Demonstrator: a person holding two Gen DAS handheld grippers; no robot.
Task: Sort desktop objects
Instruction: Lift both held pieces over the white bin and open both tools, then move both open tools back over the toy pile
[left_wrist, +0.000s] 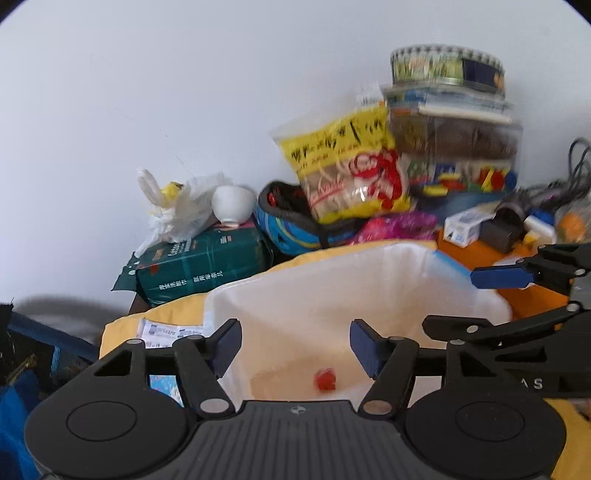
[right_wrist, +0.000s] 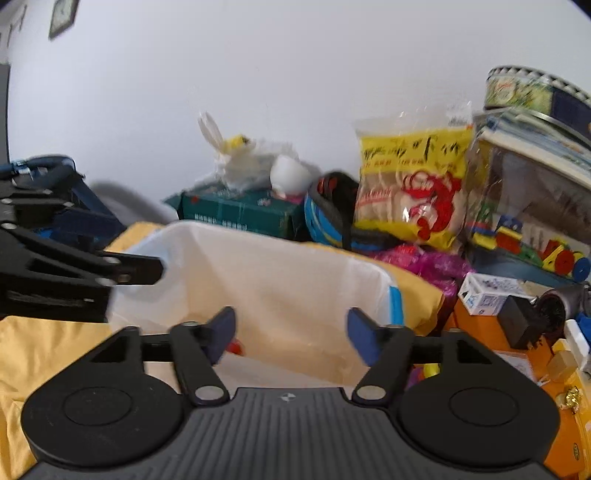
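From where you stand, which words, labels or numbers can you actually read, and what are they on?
"A S": right gripper body, rest cut off.
Green pack: white Chinese print and a Latin word starting with "C", too blurred to quote.
Yellow snack bag: black Chinese characters and red script, blurred.
Round tin, small white box, wall clock: unreadable.

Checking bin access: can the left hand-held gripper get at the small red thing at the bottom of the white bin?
Probably yes. The left hand-held gripper is open and empty over the white bin, with the red object in plain view below it. Nothing covers it; only the bin's depth may hinder.
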